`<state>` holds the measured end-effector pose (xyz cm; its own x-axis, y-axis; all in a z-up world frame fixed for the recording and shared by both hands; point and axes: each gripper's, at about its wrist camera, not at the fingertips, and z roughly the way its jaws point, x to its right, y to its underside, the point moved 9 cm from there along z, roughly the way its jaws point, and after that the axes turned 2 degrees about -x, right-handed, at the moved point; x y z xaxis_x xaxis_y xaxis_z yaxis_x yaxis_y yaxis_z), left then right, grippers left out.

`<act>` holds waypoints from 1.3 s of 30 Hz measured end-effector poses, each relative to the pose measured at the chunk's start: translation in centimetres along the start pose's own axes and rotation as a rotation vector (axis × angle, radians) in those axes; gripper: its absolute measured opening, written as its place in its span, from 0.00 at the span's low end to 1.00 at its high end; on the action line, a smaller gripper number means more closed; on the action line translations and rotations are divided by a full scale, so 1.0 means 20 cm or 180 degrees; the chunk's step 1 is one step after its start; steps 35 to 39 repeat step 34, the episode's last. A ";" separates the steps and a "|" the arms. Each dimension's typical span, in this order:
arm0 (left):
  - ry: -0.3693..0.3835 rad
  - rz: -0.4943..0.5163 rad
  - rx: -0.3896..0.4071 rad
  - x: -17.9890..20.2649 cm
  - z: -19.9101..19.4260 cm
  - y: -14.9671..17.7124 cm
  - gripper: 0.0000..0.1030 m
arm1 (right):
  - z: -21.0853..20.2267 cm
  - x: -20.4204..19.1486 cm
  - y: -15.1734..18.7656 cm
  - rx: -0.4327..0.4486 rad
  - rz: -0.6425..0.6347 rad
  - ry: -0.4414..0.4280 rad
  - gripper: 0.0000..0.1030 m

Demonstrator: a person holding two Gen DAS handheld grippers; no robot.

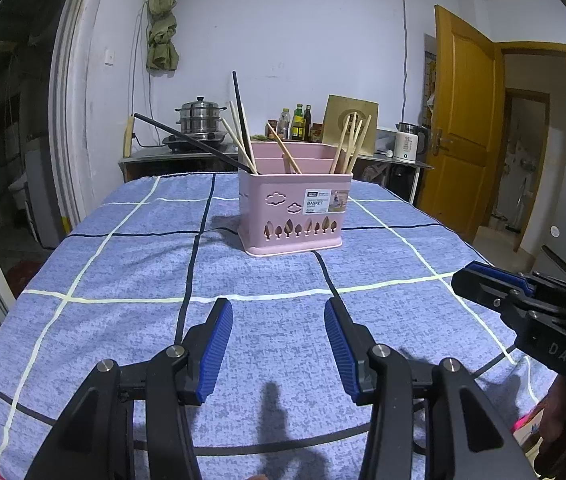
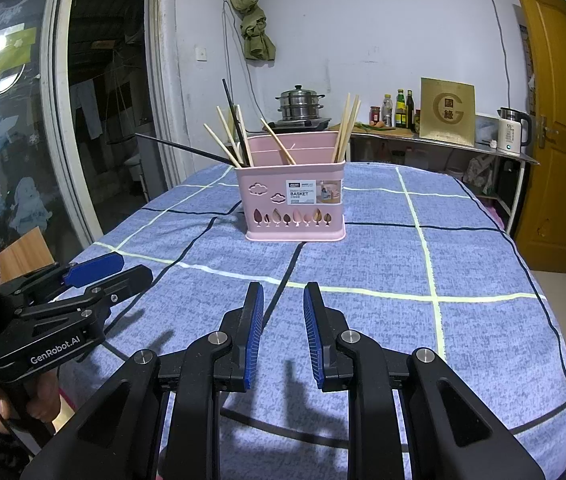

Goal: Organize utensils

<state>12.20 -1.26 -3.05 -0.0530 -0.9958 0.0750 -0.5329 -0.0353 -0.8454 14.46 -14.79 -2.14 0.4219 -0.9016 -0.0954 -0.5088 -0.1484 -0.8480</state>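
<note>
Nearest to me, my left gripper (image 1: pixel 278 344) hangs over the near edge of the table (image 1: pixel 123 320) with its blue pads spread apart and nothing between them. My right gripper (image 2: pixel 283 336) sits beside it, its pads closer together but also parted and bare. Neither one is touching anything.

Further out, toward the middle of the checked blue tablecloth (image 2: pixel 463 260), stands the pink basket (image 1: pixel 295 216). Wooden chopsticks (image 1: pixel 353 142) stand in its right compartment, one leans in the middle, and more share the left compartment with two black chopsticks (image 1: pixel 243 116), one of which tilts far out over the left rim.

I see no utensils loose on the cloth, so I judge the sorting is mostly done; what may remain is separating or straightening the black ones.

Only the left view shows the open doorway (image 1: pixel 523 168) beyond the yellow door; only the right view shows the dark glass door (image 2: pixel 95 120) and its frosted stickers.
</note>
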 end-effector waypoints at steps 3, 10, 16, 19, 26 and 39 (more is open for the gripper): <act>0.0005 -0.0014 -0.0009 0.00 0.00 0.00 0.46 | 0.00 0.00 0.00 0.0001 -0.0003 -0.0003 0.21; -0.0032 -0.0010 -0.0029 -0.01 0.01 0.00 0.46 | 0.00 0.00 0.01 -0.0007 0.0000 -0.0004 0.21; -0.0040 0.0003 -0.0033 0.00 0.00 0.01 0.46 | 0.00 0.00 0.01 -0.0010 0.0003 -0.0009 0.21; -0.0027 0.0022 -0.0031 0.01 0.00 0.01 0.46 | 0.00 0.00 0.01 -0.0010 0.0000 -0.0006 0.21; -0.0048 0.0035 -0.0043 0.01 0.01 0.02 0.46 | 0.00 0.00 0.01 -0.0011 0.0003 -0.0006 0.21; -0.0030 0.0009 -0.0066 0.01 0.01 0.04 0.46 | 0.00 0.00 0.01 -0.0010 -0.0002 -0.0006 0.21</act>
